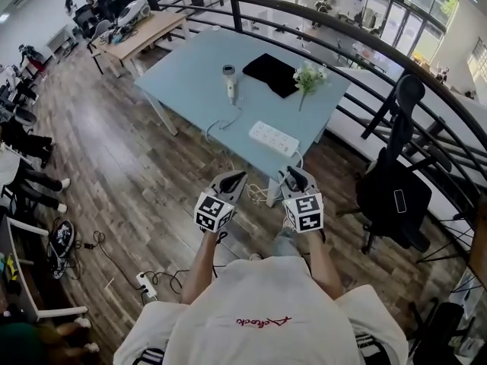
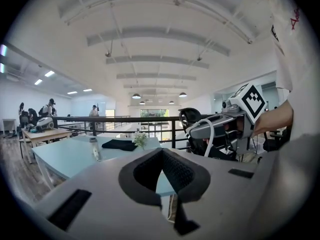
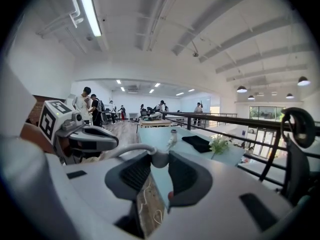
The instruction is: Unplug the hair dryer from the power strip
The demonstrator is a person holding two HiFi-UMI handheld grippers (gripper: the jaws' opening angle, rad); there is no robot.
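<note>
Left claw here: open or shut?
Shut. In the left gripper view, the left claw closes to a point at its tips, with nothing between them.

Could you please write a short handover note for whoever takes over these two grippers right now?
Left gripper: shut, empty, held short of the table.
Right gripper: open, empty, beside the left one.
Things: the hair dryer lies mid-table and the power strip lies by the near edge. The cord runs toward that edge. Its plug cannot be made out.
Done: neither gripper is at the table yet.
Left: reach the strip and pull the dryer's plug out.
</note>
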